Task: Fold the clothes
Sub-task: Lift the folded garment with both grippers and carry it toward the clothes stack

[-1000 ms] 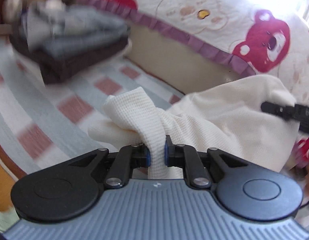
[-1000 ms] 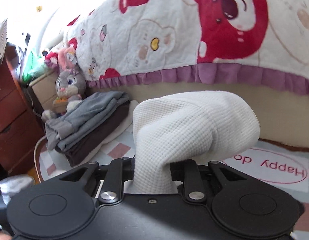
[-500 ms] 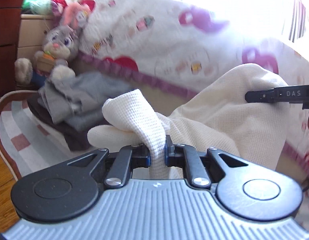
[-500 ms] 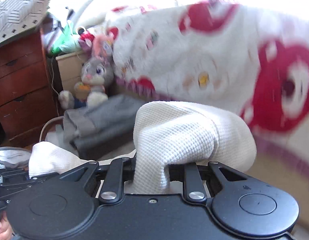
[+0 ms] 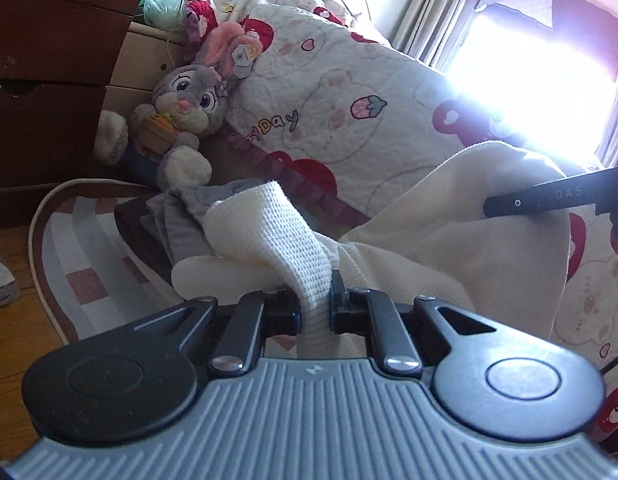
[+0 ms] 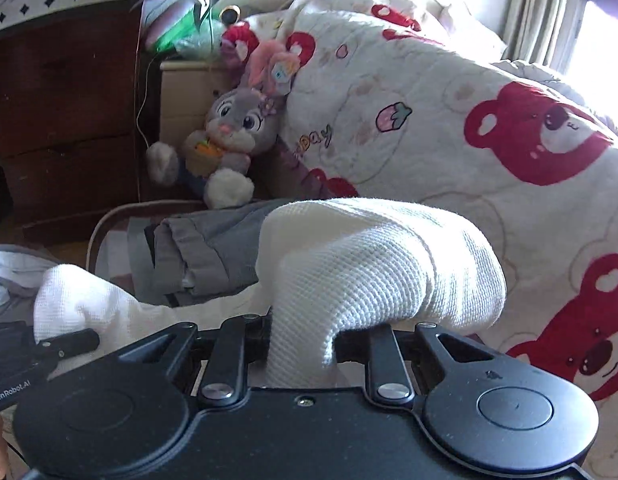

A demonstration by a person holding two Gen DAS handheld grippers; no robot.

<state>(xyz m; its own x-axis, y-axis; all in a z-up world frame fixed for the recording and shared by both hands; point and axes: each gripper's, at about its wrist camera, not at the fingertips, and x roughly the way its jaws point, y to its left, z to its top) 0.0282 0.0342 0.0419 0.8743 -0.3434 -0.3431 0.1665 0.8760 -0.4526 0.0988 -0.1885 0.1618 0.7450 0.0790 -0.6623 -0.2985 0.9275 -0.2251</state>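
Lifting cream waffle-knit garment, left tool and right tool both clamped on it; next needs spreading flat over rug.

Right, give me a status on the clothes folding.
Done: a stack of grey folded clothes sits on the rug by the plush rabbit. In hand: the left gripper and right gripper each pinch the white waffle-knit garment, lifted and bunched. Left: spreading and folding it.
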